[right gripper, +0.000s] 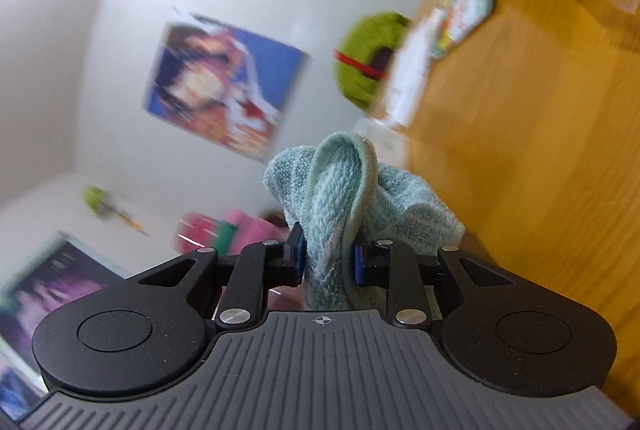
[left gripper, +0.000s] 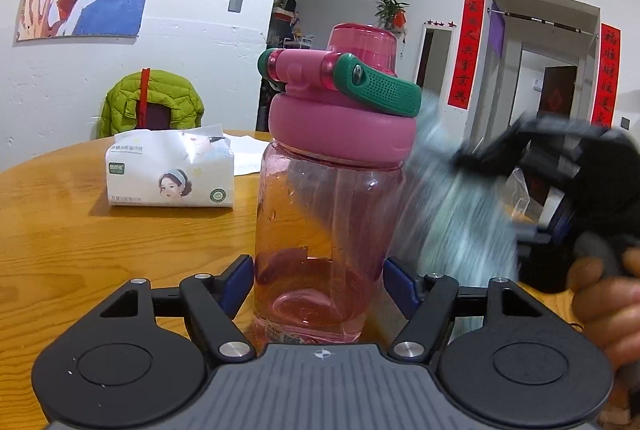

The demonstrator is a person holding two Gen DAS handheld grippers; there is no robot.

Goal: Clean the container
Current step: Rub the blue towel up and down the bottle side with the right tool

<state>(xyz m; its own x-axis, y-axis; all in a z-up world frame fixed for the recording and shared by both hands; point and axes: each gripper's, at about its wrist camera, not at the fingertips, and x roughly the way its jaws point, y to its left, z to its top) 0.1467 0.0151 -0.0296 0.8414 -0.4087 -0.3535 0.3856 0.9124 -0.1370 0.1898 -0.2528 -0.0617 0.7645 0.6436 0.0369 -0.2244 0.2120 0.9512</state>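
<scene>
- Bottle (left gripper: pixel 328 197), pink with a green-handled lid, is standing upright on the wooden table (left gripper: pixel 60 230); my left gripper (left gripper: pixel 319 284) is clamping its base.
- At its 3 o'clock, my right gripper (right gripper: pixel 327 258) is pinching a teal cloth (right gripper: pixel 340 205), blurred.
- Tissue pack (left gripper: pixel 170 169) is lying at 10 o'clock, farther back.

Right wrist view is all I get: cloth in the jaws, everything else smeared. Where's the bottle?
Observer: The pink bottle stands upright on the wooden table, between the left gripper's fingers.
Operator: Lid on?
Observer: Yes, pink lid on, green handle folded across it.
Operator: Cloth touching it?
Observer: The cloth, held by the right gripper, is a blur just beside the bottle's right side; I can't tell contact.
</scene>
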